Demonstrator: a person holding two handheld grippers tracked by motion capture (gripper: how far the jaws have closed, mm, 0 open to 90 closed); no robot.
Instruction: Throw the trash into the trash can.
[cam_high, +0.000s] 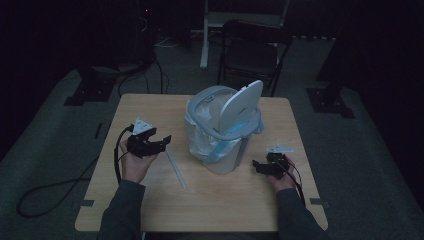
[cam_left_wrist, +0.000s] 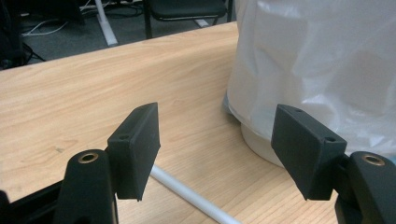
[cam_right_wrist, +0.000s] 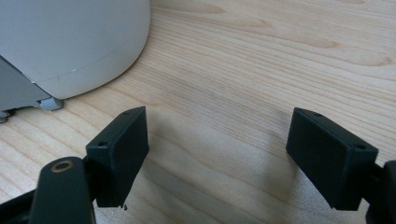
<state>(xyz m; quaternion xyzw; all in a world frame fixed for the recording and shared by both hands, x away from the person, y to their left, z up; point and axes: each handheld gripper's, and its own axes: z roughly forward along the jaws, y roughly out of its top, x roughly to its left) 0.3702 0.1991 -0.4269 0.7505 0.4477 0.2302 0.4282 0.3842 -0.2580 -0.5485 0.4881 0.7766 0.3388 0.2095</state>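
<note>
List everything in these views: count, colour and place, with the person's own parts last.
table: one, light wood, centre of the high view
bin: one, white, mid-table, lid raised
bin bag: one, translucent white, lining the bin and draped over its rim
rod: one, white, flat on the table left of the bin
folding chair: one, dark, beyond the table
left gripper: one, black, jaws open, above the rod
right gripper: one, black, jaws open, right of the bin
</note>
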